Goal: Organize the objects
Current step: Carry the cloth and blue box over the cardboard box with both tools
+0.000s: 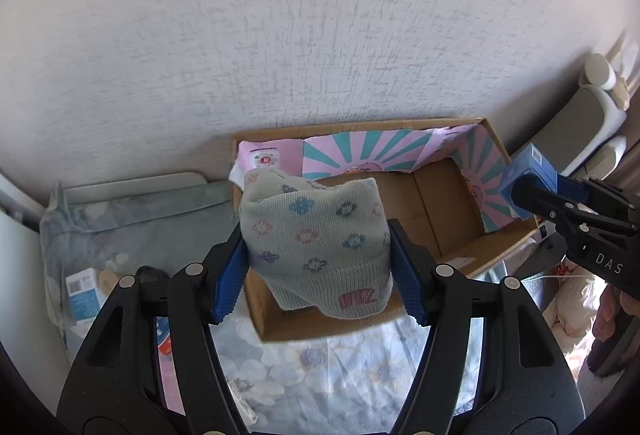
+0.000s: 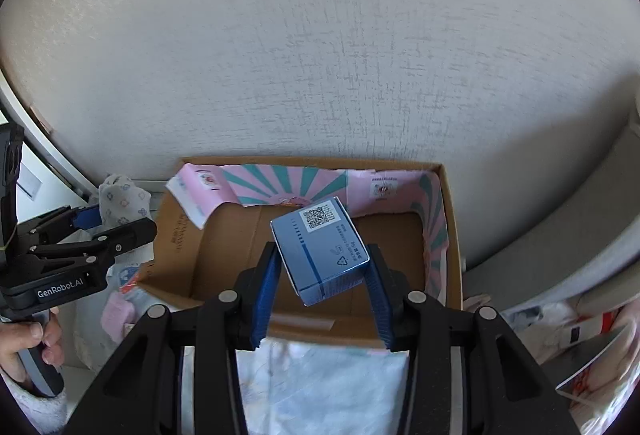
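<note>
1. Left gripper [image 1: 320, 255]: jaws clamped on a grey knitted hat [image 1: 320, 231] with coloured flower motifs. The blue pads [image 1: 230, 283] press both sides of it. The hat hangs over the near left part of the carton [image 1: 460, 259].
2. Right gripper [image 2: 320, 275]: jaws set narrow, clamped on a small blue box [image 2: 320, 255] with a QR code on its upper face. The box sits tilted between the pads, above the carton [image 2: 452, 235] interior.
3. Carton: open cardboard, against the white textured wall [image 1: 280, 35]. Pink and teal printed lining runs along its far and right inner walls. Brown floor visible; no items seen lying inside.
4. Carton rests on a pale floral bedsheet [image 1: 340, 367].
5. A hand [image 2: 36, 347] grips the left gripper's handle, at the left edge of the right wrist view.
6. Left of the carton: a grey cushion [image 1: 140, 219], with a small white-and-blue packet [image 1: 82, 293] near it.
</note>
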Tool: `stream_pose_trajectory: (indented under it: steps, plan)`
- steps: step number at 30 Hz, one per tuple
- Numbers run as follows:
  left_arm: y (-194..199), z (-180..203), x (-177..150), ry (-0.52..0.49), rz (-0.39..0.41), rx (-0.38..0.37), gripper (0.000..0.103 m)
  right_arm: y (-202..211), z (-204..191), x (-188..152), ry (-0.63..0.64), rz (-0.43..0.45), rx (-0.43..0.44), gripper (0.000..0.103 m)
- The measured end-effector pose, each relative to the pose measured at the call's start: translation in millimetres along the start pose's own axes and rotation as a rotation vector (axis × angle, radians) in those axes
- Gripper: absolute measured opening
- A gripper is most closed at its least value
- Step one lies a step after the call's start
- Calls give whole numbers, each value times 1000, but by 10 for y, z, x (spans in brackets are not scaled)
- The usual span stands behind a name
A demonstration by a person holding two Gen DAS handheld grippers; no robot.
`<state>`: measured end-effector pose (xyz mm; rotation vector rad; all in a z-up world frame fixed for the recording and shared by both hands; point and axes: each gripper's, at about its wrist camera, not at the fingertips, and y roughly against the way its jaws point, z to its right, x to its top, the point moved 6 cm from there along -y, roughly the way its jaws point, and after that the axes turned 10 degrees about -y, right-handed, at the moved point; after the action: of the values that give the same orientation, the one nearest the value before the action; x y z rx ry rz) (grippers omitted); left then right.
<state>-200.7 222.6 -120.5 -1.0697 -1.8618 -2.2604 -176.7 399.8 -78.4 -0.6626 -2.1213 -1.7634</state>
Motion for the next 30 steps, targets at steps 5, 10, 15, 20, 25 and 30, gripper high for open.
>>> stream_pose_trajectory:
  steps: [5, 10, 15, 20, 25, 30]
  plan:
    - [-273, -36, 154, 3, -62, -4, 61, -262, 53, 210, 8, -53, 12, 39]
    - [-518, -9, 266, -10, -141, -20, 61, -486, 78, 354, 22, -102, 7, 39]
    - [-780, 25, 290, -21, -207, -13, 61, -689, 104, 416, 17, -163, 8, 39]
    - [-1022, 77, 244, -30, -278, -24, 61, -877, 134, 389, -6, -226, 12, 39]
    - [-1160, 164, 156, -53, -317, -31, 61, -1046, 167, 240, 9, -281, -16, 39]
    - [-1160, 178, 139, -70, -320, -32, 61, -1073, 213, 202, -5, -297, -12, 39]
